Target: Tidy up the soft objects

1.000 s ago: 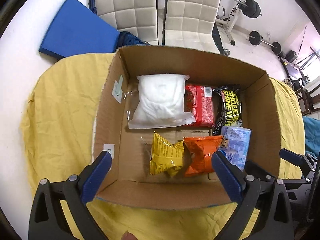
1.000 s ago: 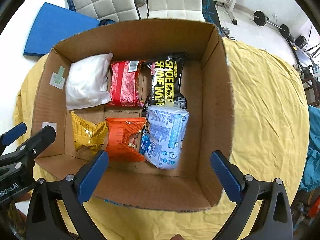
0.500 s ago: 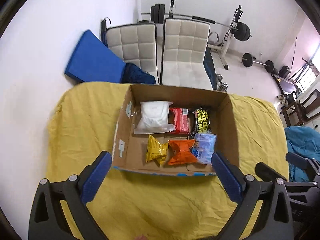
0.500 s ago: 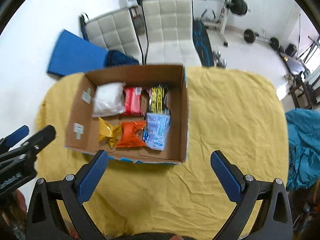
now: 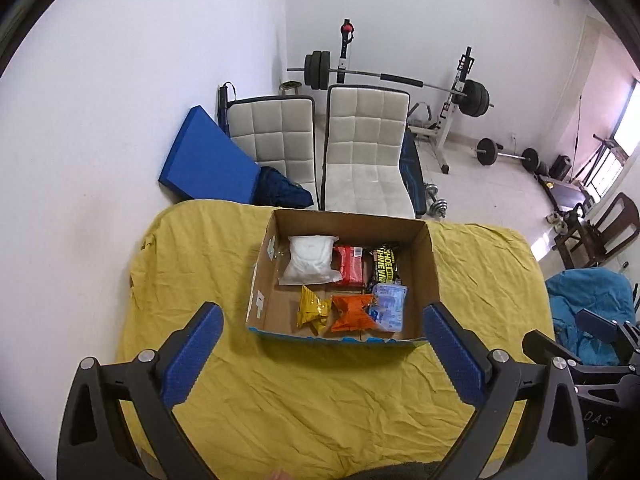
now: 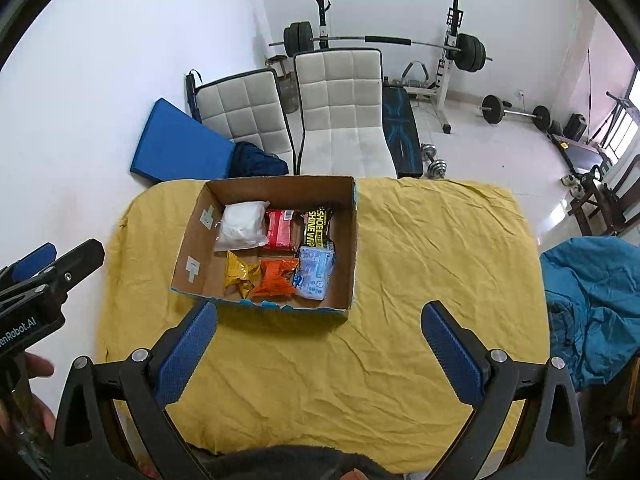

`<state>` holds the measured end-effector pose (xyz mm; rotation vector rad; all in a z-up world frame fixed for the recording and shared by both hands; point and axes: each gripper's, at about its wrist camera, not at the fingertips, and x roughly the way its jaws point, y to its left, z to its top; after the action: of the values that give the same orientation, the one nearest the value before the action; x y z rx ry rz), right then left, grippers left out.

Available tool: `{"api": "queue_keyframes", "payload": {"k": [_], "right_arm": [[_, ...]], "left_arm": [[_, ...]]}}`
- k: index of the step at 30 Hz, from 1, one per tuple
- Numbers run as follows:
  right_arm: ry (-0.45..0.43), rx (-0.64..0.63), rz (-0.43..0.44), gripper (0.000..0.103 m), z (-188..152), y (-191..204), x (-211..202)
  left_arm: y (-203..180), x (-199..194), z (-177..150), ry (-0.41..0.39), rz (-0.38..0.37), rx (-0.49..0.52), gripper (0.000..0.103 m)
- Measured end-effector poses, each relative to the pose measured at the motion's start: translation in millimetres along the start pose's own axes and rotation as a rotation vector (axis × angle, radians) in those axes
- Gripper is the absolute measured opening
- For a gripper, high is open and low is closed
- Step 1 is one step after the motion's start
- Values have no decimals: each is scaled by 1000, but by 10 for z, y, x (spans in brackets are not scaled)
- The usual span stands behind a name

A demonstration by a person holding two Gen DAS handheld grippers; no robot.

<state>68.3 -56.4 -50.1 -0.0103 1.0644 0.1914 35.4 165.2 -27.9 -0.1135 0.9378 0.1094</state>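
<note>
An open cardboard box (image 5: 428, 264) (image 6: 352, 248) stands on the yellow-covered table (image 5: 320, 400). Inside lie a white packet (image 5: 312, 258) (image 6: 244, 226), a red packet (image 5: 350, 266), a black wipes packet (image 5: 384, 266), a yellow bag (image 5: 312, 312), an orange bag (image 5: 352, 312) and a pale blue packet (image 5: 390, 306) (image 6: 316, 272). My left gripper (image 5: 324, 316) is open and empty, held high in front of the box. My right gripper (image 6: 320, 312) is open and empty, near the box's front right.
Two white padded chairs (image 5: 364, 152) and a blue mat (image 5: 204, 160) stand behind the table. A weight bench with barbell (image 5: 400, 80) is further back. A teal cloth (image 6: 592, 300) lies at the right. A wooden chair (image 5: 600, 232) is far right.
Both grippers have pulled back and up from the box, which now looks small and distant. Both stay open and empty. The packets in the box have not moved.
</note>
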Motion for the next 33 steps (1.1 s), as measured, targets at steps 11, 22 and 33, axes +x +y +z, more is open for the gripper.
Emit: {"api": "queue_keyframes", "payload": {"k": [11, 22, 33], "right_arm": [[-16, 23, -5, 103, -52, -105, -233], [-22, 9, -17, 103, -53, -84, -292], [-32, 7, -22, 103, -52, -96, -318]], "left_arm": [[-42, -164, -71, 8, -3, 2, 103], [-93, -147, -144, 39, 1, 9, 103], [-85, -149, -153, 37, 2, 6, 103]]}}
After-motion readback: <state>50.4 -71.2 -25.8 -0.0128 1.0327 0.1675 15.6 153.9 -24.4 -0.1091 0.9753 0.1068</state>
